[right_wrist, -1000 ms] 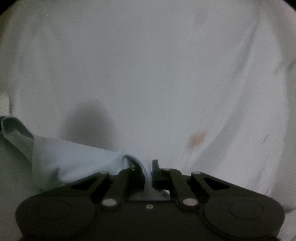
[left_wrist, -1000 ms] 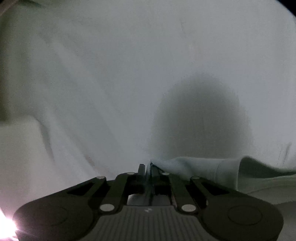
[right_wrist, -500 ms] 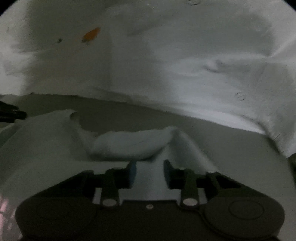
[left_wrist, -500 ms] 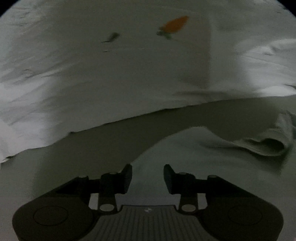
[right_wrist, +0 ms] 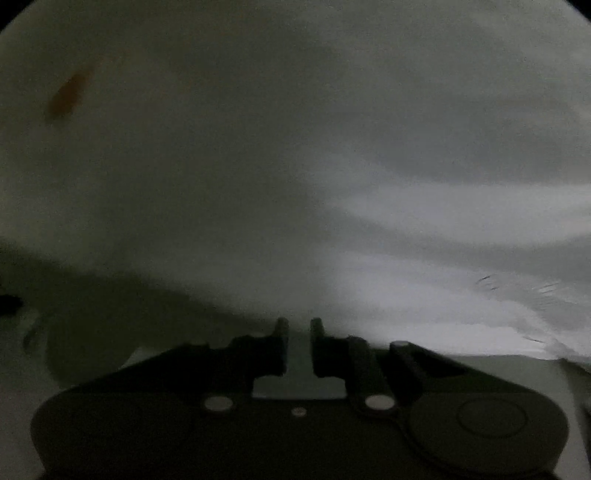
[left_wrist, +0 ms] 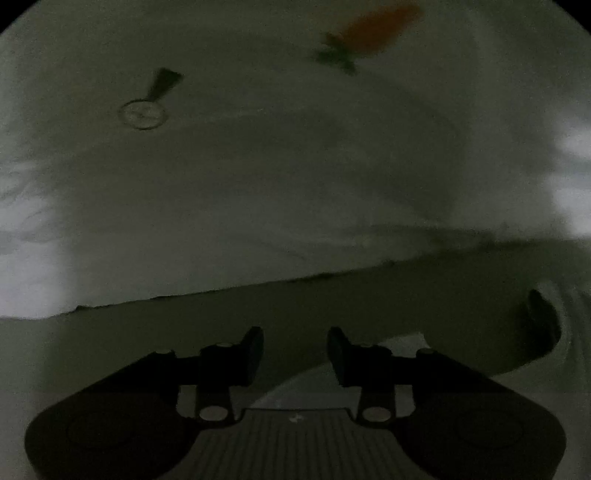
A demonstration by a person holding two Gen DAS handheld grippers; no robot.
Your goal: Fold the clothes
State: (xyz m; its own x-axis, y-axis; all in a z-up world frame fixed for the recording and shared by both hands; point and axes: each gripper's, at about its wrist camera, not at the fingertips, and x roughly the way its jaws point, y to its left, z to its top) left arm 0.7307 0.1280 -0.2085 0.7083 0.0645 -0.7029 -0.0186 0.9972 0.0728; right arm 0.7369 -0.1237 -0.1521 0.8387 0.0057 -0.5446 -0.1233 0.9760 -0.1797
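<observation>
Pale, carrot-printed garment (left_wrist: pixel 258 192) lies spread ahead of both tongs; left tongs (left_wrist: pixel 295 350), just opening, stand apart and empty, right tongs (right_wrist: pixel 299 328), just closing, narrow with nothing visibly pinched, so the fold may slump.

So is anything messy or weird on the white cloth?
Nothing looks spilled or torn. The white cloth is wrinkled along its edge. The orange carrot is just a printed picture, not a stain, and the round button sits flat. The pictures are dark and blurry.
</observation>
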